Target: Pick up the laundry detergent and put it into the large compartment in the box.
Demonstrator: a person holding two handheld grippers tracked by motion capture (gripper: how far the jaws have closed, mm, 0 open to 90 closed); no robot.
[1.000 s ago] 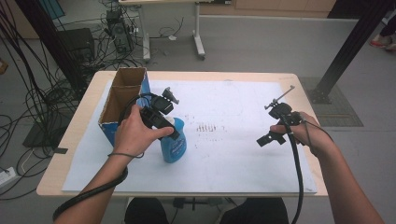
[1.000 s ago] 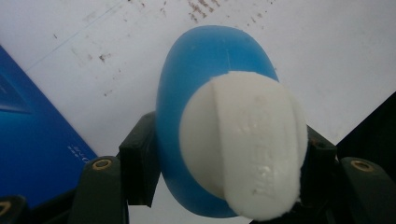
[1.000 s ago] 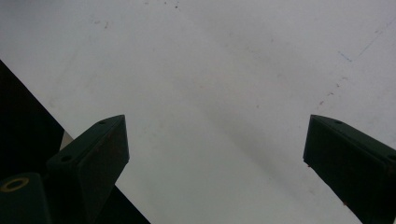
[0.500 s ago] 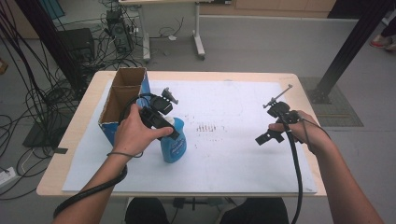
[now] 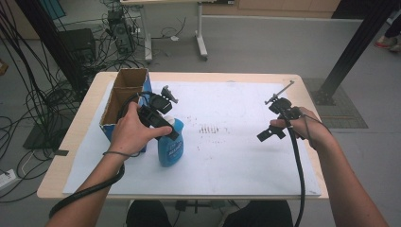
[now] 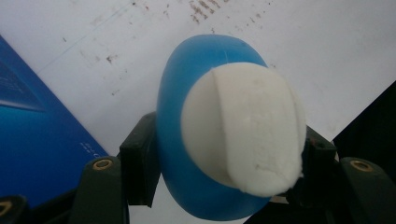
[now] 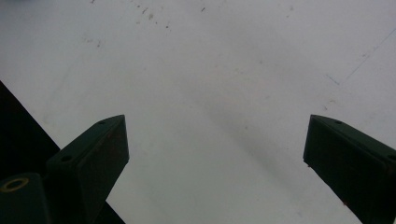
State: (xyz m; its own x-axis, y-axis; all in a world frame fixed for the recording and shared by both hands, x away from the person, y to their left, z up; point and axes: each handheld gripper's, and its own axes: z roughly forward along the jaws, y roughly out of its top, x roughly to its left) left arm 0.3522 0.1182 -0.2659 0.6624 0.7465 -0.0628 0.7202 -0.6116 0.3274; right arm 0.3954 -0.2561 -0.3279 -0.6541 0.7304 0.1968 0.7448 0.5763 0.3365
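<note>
Currently, a blue bottle (image 5: 170,147) with a white cap (image 6: 247,126) is clamped between the jaws of the left gripper (image 5: 165,124), just beside an open cardboard box (image 5: 124,97) at the left of the table (image 5: 80,124). It stands upright on a white paper sheet (image 5: 227,156). Well apart, at the right, the right gripper (image 7: 215,154) is held over the sheet with its jaws spread wide and nothing between them.

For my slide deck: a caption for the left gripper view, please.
Left gripper clamped on a blue bottle with a white cap, above white paper.
</note>
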